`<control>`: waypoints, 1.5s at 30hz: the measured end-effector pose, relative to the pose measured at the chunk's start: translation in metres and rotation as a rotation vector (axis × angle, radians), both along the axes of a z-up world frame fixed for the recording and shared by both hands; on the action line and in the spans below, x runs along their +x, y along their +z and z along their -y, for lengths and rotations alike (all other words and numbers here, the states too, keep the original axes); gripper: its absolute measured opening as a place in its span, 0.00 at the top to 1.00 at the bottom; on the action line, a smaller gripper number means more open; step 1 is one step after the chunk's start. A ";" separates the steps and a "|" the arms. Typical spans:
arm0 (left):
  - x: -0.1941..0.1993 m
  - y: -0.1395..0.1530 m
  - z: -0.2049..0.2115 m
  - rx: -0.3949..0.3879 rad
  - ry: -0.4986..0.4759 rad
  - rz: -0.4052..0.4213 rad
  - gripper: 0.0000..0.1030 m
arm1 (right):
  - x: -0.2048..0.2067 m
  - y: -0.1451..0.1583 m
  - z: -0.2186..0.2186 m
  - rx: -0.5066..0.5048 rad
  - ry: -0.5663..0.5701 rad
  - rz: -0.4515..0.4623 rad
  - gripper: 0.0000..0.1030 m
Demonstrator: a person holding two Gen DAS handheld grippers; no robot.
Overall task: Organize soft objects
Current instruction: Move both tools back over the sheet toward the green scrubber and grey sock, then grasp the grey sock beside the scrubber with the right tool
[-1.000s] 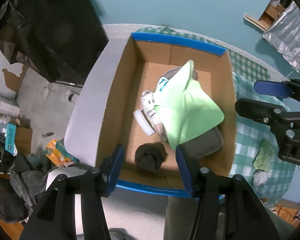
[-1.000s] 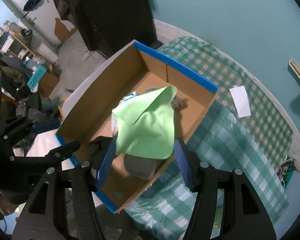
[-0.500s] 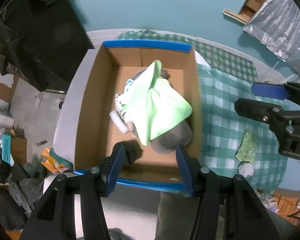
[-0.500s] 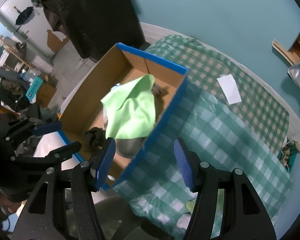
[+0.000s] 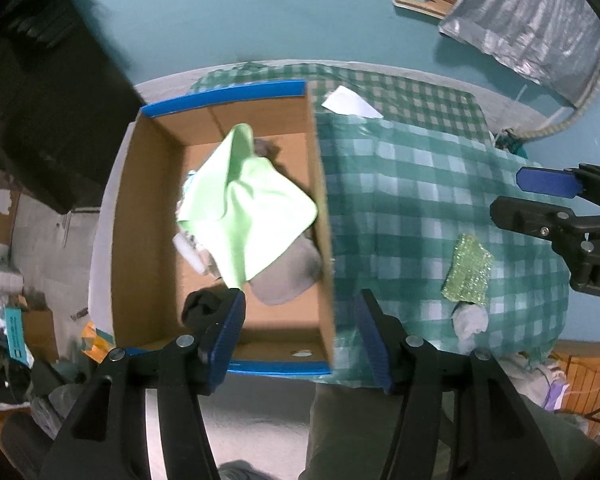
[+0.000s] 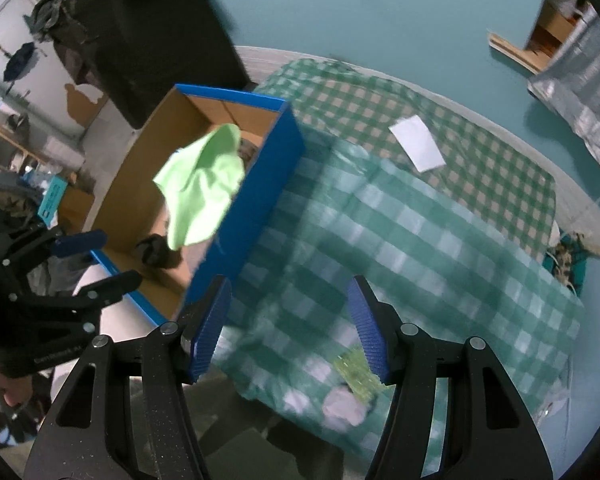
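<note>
Both grippers have slid sideways off the cardboard box (image 5: pixel 148 240) since a second ago: earlier each looked straight down into it, and now the box sits toward the left of both views with the checked tablecloth (image 5: pixel 412 200) filling the right.

Left gripper (image 5: pixel 300 336): its blue-padded jaws stand apart and are opening a little further, with nothing between them. Through the gap shows the box's near right corner, where the blue-taped rim meets the cloth. No pad touches anything.

Right gripper (image 6: pixel 290 326): its jaws are also spread, empty, hanging over the tablecloth just right of the box's blue outer wall. Past its right fingertip lie a glittery green scrap (image 6: pixel 358 372) and a pale grey bundle (image 6: pixel 344 404), both blurred, near the cloth's near edge and well apart from the box.

Inside the box, a light green cloth (image 5: pixel 244 200) is draped over a grey soft item (image 5: pixel 284 280), against the box's right wall. A white and blue piece peeks out at the cloth's left side; what it is I cannot tell. A dark rolled item (image 5: pixel 200 308) lies in the box's near part, left of the grey one.

Beyond the box's far right corner a white sheet of paper (image 5: pixel 350 102) rests on the tablecloth.
</note>
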State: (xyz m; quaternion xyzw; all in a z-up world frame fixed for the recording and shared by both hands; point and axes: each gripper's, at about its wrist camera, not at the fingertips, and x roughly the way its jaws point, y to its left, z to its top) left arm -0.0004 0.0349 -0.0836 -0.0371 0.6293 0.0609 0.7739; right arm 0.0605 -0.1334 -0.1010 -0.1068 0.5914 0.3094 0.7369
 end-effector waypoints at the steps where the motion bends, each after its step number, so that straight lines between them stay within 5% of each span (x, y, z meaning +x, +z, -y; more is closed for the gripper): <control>1: 0.001 0.000 0.005 0.000 -0.010 0.000 0.43 | 0.001 0.000 0.006 -0.003 -0.008 -0.001 0.41; 12: 0.008 -0.010 0.058 -0.013 -0.106 -0.027 0.38 | 0.001 -0.012 0.068 -0.026 -0.120 -0.038 0.41; 24: 0.015 -0.044 0.109 -0.001 -0.228 -0.082 0.37 | -0.024 -0.057 0.108 -0.060 -0.162 -0.122 0.41; 45: 0.002 -0.119 0.130 0.028 -0.383 -0.169 0.35 | -0.067 -0.157 0.098 -0.129 -0.091 -0.219 0.41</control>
